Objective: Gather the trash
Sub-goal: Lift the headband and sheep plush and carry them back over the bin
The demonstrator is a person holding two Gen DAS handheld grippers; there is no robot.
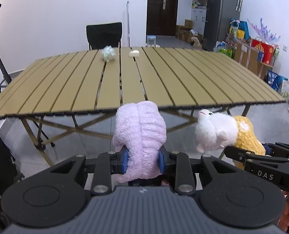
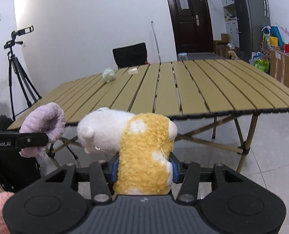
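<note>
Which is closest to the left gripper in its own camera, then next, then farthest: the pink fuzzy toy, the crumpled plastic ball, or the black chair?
1. Pink fuzzy toy: between the fingers, in front of the table.
2. Crumpled plastic ball: far side of the tabletop, left of middle.
3. Black chair: behind the table, by the wall.

The letters "DAS" are printed in white on the black arm of the right tool (image 1: 265, 152), seen at the right edge of the left wrist view. In the right wrist view, "enRobot.AI" is printed in white on the black arm of the left tool (image 2: 35, 139), with the start of the word cut off by the frame edge. Papers on the dark door (image 2: 190, 17) and print on the coloured bags at the right are too small to be read.
</note>
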